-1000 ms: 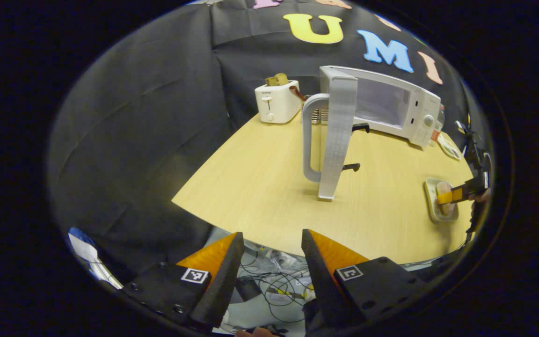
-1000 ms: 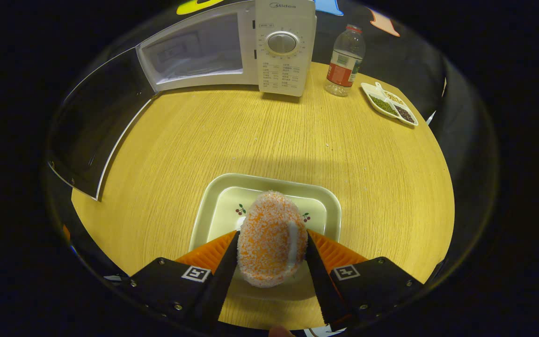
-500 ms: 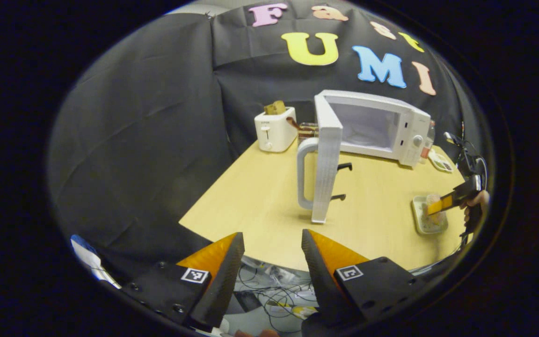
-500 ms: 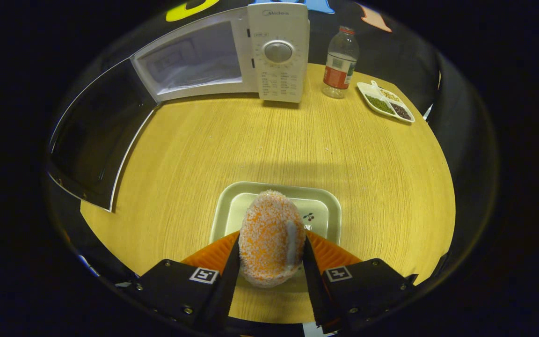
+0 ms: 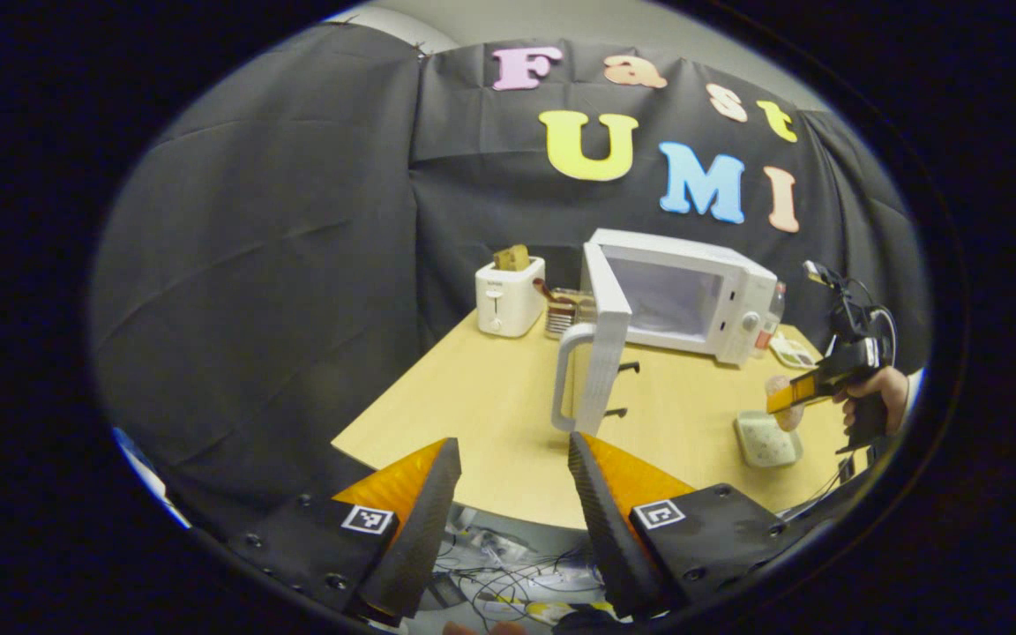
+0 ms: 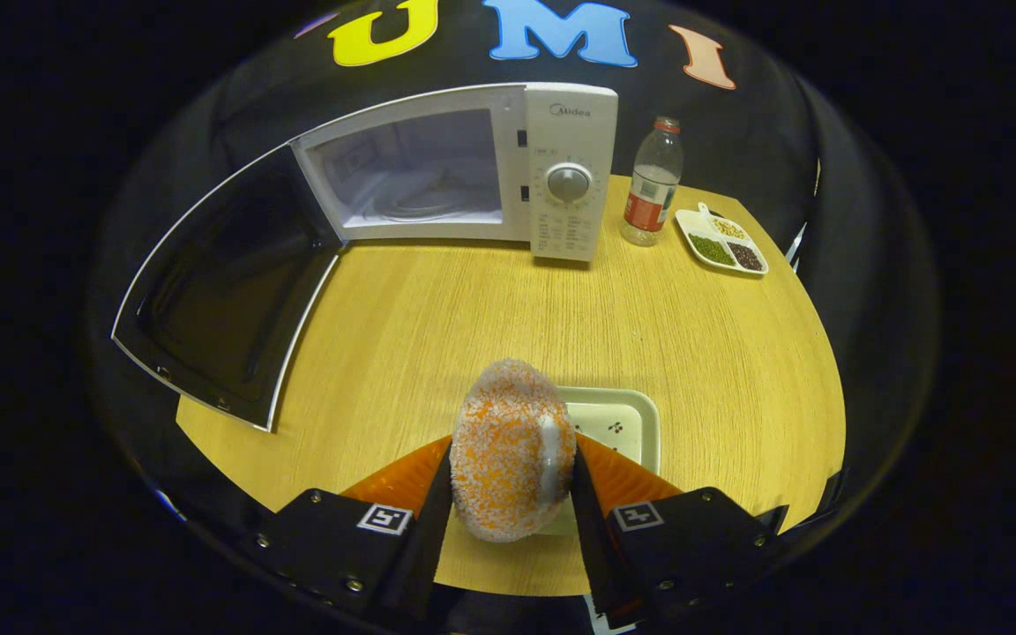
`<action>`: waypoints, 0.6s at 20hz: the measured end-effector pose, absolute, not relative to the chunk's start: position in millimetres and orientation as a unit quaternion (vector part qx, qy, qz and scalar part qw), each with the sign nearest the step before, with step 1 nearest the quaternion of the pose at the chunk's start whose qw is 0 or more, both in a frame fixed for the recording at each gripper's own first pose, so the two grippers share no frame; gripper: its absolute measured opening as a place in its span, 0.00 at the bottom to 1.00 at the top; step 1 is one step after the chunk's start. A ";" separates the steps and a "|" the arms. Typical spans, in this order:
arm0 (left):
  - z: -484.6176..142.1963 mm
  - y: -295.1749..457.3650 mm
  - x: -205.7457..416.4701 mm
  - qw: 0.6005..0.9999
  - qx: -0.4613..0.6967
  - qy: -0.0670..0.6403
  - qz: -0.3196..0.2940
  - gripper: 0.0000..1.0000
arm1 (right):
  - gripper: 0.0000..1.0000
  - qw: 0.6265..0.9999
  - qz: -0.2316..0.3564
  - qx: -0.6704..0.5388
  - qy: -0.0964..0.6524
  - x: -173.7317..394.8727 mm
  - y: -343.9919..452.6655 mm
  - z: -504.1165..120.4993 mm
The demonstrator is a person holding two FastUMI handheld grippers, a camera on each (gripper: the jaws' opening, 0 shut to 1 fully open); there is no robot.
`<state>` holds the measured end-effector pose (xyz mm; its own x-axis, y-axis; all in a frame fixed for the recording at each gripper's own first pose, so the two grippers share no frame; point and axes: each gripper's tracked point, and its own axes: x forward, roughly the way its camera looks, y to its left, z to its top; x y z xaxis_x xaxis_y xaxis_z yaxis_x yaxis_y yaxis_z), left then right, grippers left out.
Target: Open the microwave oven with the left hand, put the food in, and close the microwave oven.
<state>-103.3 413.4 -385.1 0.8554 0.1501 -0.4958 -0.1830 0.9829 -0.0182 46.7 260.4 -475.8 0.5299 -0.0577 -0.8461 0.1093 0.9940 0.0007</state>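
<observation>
wood table | microwave door ajar | right tool clamps food | left tool spread

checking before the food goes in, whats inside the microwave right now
The microwave cavity holds just its round turntable, with nothing on it. The left inner wall and the nearest floor strip are hidden.

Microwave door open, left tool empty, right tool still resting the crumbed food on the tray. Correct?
Not quite: in the right gripper view the right tool holds the orange-and-white crumbed oval food lifted above the cream rectangular tray. The white microwave's door is open; left tool empty.
</observation>
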 end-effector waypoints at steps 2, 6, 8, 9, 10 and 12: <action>-367.7 414.9 -105.2 0.965 -0.048 0.243 0.092 0.83 | 0.65 0.880 -0.038 0.045 0.471 60.7 278.3 -467.4; -328.8 422.0 -105.2 0.969 -0.020 0.223 0.100 0.84 | 0.65 0.890 -0.017 0.088 0.447 96.4 308.9 -457.0; -302.9 423.6 -103.7 0.971 0.004 0.211 0.109 0.86 | 0.68 0.893 -0.003 0.121 0.433 117.3 325.0 -451.7; -291.1 422.0 -101.6 0.972 0.013 0.205 0.114 0.89 | 0.68 0.894 0.009 0.140 0.426 127.2 333.4 -447.4; -276.9 419.7 -98.8 0.973 0.020 0.196 0.119 0.89 | 0.68 0.894 0.021 0.160 0.418 136.9 344.1 -443.6; -252.9 410.2 -92.3 0.974 0.020 0.183 0.130 0.89 | 0.68 0.891 0.038 0.191 0.410 152.6 357.1 -437.3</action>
